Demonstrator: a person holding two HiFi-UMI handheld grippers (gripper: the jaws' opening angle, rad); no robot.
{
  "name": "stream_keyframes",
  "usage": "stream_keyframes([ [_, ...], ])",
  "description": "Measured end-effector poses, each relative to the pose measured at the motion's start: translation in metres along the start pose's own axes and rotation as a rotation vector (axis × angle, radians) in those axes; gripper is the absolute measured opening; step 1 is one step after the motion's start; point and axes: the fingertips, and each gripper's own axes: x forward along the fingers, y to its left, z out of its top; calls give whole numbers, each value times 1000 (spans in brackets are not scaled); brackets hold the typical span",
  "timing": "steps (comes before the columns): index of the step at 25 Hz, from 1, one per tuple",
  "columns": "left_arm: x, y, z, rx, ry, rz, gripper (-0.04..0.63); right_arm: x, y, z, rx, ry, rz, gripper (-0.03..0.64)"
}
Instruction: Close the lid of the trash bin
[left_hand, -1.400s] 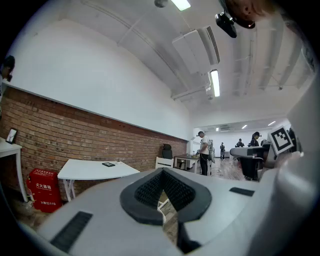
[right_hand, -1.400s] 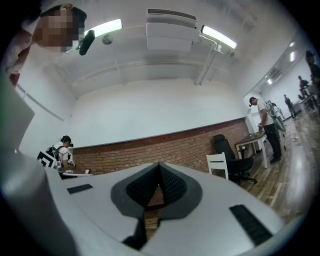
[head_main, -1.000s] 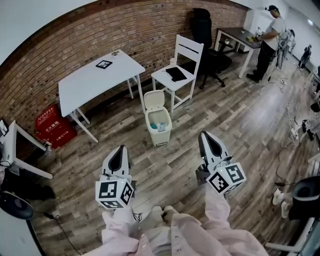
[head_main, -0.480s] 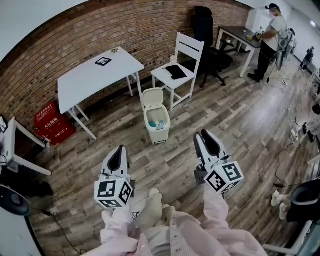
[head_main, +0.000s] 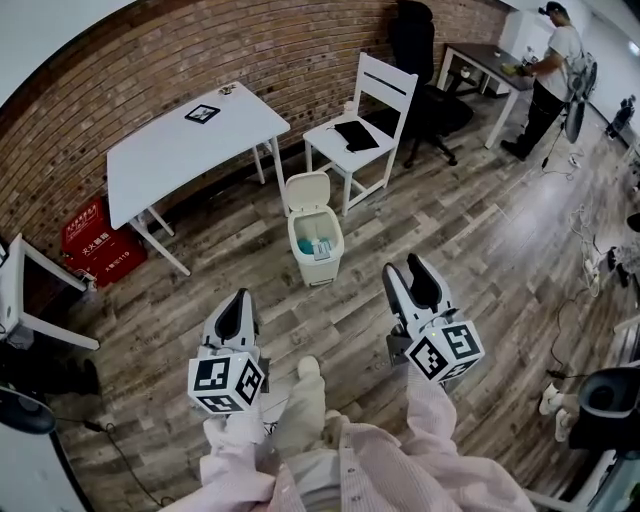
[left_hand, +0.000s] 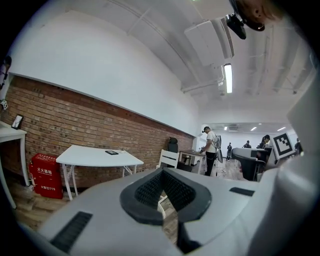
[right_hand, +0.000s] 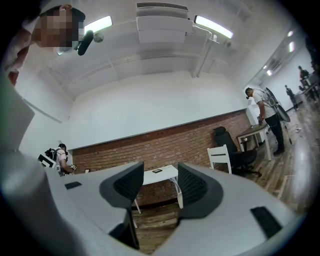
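Observation:
In the head view the cream trash bin (head_main: 316, 240) stands on the wood floor with its lid (head_main: 306, 190) tipped up and back; things in blue and white lie inside. Both grippers hang short of it, well apart from it. My left gripper (head_main: 242, 300) is below and left of the bin, jaws shut and holding nothing (left_hand: 162, 192). Off to the bin's lower right, my right gripper (head_main: 405, 272) has just been opening its jaws. They stand open with only air between the pads (right_hand: 156, 185).
A white table (head_main: 190, 140) and a white chair (head_main: 360, 130) stand just behind the bin, against the brick wall. A red box (head_main: 95, 245) sits at the left, a black office chair (head_main: 425, 60) behind. A person (head_main: 552, 65) works at a far desk. Cables trail on the floor at the right.
The right gripper's jaws have gone from shut to open. Both grippers have moved forward toward the bin. A foot has stepped forward between the grippers.

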Motion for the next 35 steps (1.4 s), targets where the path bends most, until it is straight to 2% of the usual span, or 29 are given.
stream_keyframes([
  [13, 132, 61, 6, -24, 62, -35, -8, 131, -42, -15, 8, 28, -41, 210],
  [17, 166, 77, 10, -30, 70, -55, -8, 165, -44, -19, 7, 40, -9, 210],
  [24, 204, 91, 12, -38, 71, -98, -8, 197, -50, -27, 14, 51, -10, 210],
  [30, 228, 104, 3, -77, 97, -86, -8, 221, -63, -34, 12, 92, -19, 209],
  [35, 255, 116, -8, -100, 128, -67, -8, 254, -79, -51, 15, 141, 11, 209],
])
